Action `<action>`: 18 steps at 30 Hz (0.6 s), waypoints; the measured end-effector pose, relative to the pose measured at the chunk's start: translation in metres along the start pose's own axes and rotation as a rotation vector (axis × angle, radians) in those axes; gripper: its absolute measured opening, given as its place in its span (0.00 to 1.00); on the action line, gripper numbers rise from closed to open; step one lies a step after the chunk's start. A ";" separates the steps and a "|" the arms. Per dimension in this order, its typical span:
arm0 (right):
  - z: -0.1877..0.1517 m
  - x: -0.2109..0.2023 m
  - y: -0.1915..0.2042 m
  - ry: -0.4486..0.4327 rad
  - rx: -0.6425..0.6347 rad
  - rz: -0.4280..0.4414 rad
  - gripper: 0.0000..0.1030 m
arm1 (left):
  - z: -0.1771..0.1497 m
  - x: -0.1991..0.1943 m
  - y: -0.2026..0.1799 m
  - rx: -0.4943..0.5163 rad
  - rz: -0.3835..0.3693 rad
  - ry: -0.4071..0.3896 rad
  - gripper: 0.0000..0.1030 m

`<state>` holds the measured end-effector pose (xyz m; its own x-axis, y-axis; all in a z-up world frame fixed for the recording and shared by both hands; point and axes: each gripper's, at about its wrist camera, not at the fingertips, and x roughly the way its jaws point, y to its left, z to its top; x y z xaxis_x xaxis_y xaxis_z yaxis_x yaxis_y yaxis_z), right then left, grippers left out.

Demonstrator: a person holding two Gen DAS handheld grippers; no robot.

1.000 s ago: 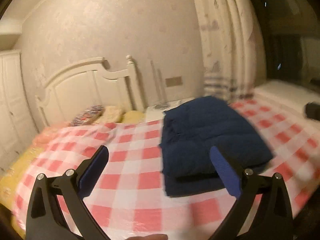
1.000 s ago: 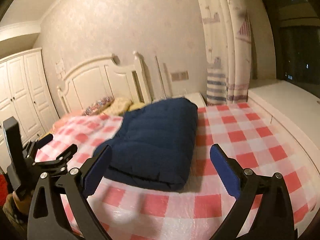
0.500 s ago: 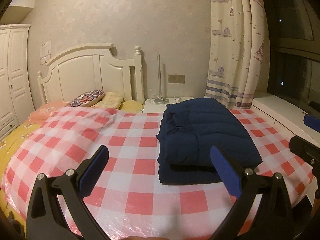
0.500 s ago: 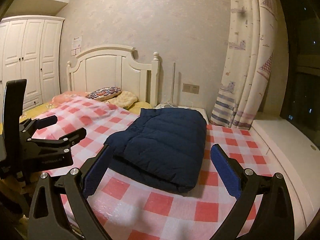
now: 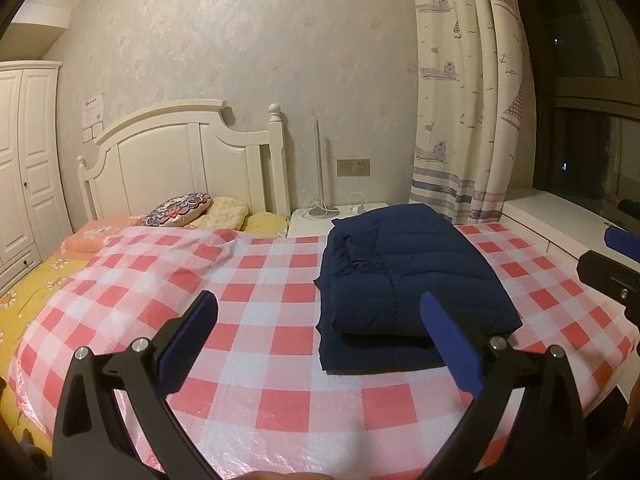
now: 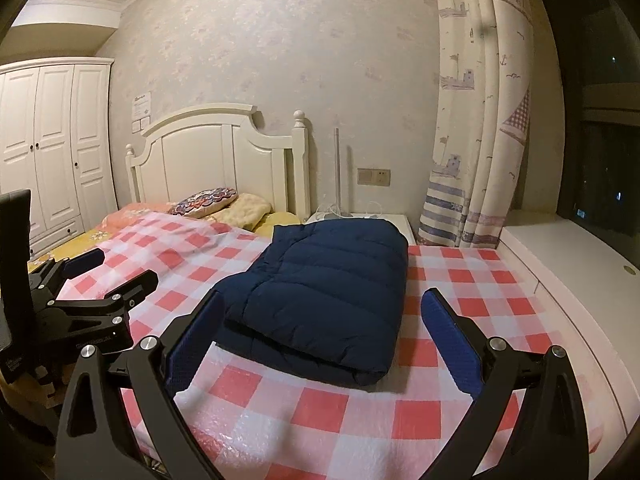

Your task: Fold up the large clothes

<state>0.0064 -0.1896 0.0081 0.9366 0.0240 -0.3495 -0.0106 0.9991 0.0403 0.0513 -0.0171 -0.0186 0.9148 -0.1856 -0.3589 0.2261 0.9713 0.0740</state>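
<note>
A navy quilted jacket (image 5: 404, 276) lies folded into a neat rectangle on the right half of the bed, over a red-and-white checked cover (image 5: 256, 288). In the right wrist view the same jacket (image 6: 332, 284) sits straight ahead. My left gripper (image 5: 318, 316) hovers open above the near part of the cover, to the jacket's near left, holding nothing. My right gripper (image 6: 320, 316) is open too, held back from the jacket's near edge. The left gripper (image 6: 84, 276) shows at the left of the right wrist view, and the right gripper (image 5: 616, 256) at the right edge of the left one.
A white headboard (image 5: 180, 160) and pillows (image 5: 180, 210) stand at the far end of the bed. A white nightstand (image 5: 316, 220) with cables sits beside it. A patterned curtain (image 5: 460, 92), a white window ledge (image 6: 568, 264) and a dark window are to the right. A white wardrobe (image 6: 52, 148) stands left.
Both grippers have pulled back and levelled, so more of the bed shows. The folded jacket lies where it was. Both grippers stay open.
</note>
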 end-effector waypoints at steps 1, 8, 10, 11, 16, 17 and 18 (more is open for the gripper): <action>0.001 0.000 0.000 -0.001 0.000 0.000 0.94 | 0.000 0.000 0.000 0.000 -0.001 0.000 0.98; 0.001 0.001 0.002 0.004 -0.001 0.003 0.94 | 0.000 -0.001 0.000 -0.001 0.000 -0.001 0.98; 0.000 0.002 0.003 0.005 0.001 0.006 0.94 | 0.000 -0.001 0.000 0.000 -0.001 -0.001 0.98; 0.000 0.002 0.003 0.006 0.002 0.009 0.94 | 0.000 -0.001 0.000 0.001 0.000 -0.003 0.98; 0.001 0.000 0.006 0.003 -0.008 0.012 0.94 | -0.001 -0.003 0.001 0.001 0.002 -0.007 0.98; 0.001 0.000 0.006 0.003 -0.009 0.013 0.94 | 0.000 -0.004 0.000 0.001 0.003 -0.009 0.98; 0.000 0.000 0.006 0.003 -0.009 0.014 0.94 | 0.000 -0.004 0.001 0.002 0.003 -0.011 0.98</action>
<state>0.0065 -0.1831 0.0088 0.9354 0.0377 -0.3515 -0.0265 0.9990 0.0366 0.0474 -0.0156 -0.0173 0.9190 -0.1842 -0.3487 0.2239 0.9716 0.0770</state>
